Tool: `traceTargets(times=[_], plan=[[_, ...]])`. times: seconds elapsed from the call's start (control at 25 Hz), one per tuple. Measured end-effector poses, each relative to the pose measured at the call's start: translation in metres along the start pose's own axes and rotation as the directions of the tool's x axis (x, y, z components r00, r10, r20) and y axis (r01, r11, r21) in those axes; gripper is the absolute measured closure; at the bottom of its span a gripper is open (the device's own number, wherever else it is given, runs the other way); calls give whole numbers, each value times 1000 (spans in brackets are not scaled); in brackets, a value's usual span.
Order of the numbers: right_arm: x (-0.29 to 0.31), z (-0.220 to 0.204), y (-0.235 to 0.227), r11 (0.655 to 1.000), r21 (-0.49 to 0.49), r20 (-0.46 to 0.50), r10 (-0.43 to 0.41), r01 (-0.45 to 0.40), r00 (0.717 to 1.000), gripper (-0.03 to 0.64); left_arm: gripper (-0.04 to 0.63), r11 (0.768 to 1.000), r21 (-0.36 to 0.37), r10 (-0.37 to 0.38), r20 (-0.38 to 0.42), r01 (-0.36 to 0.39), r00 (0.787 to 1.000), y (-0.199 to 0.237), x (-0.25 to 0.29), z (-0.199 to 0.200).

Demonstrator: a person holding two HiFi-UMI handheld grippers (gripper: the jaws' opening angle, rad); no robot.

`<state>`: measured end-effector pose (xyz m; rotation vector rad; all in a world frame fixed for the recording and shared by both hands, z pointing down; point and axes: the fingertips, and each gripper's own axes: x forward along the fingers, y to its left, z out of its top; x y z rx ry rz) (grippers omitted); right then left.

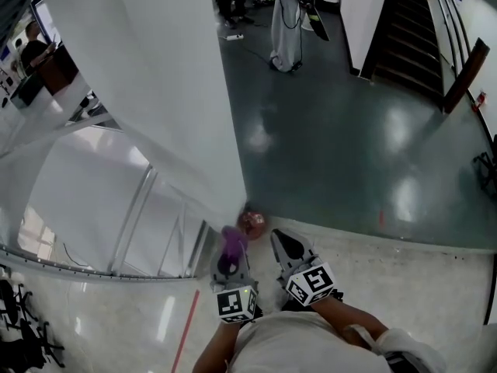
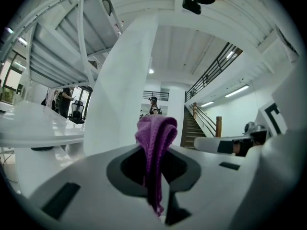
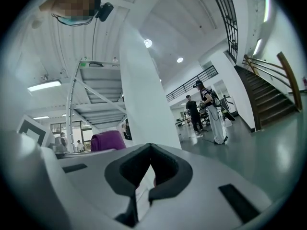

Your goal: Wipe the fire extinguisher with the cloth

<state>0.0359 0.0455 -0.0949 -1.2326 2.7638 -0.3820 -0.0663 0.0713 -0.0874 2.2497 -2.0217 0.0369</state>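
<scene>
The fire extinguisher [image 1: 251, 223] shows only as a small red round shape seen from above, at the foot of the white pillar [image 1: 155, 92]. My left gripper [image 1: 231, 249] is just below and left of it, shut on a purple cloth [image 1: 231, 242]. In the left gripper view the cloth [image 2: 156, 128] sticks up from between the jaws of the left gripper [image 2: 156, 147] and hangs down behind them. My right gripper [image 1: 282, 241] is beside the left one, right of the extinguisher, its jaws shut with nothing in them. In the right gripper view the right gripper [image 3: 151, 146] has the cloth [image 3: 108, 140] to its left.
A white steel frame with glass panels [image 1: 132, 208] stands left of the pillar. A person [image 1: 285, 22] stands far off on the dark green floor, and stairs [image 1: 411, 29] rise at the upper right. A red line [image 1: 185, 332] runs along the pale floor by my left gripper.
</scene>
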Motion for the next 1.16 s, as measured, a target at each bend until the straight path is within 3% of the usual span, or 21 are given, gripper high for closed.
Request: traceTargets(times=[1.16], plan=[[15,-7,-11,1000,-17,1,8,-8,1000,604,540,1000,14,9,-4,-9,1000,10,18,-10]])
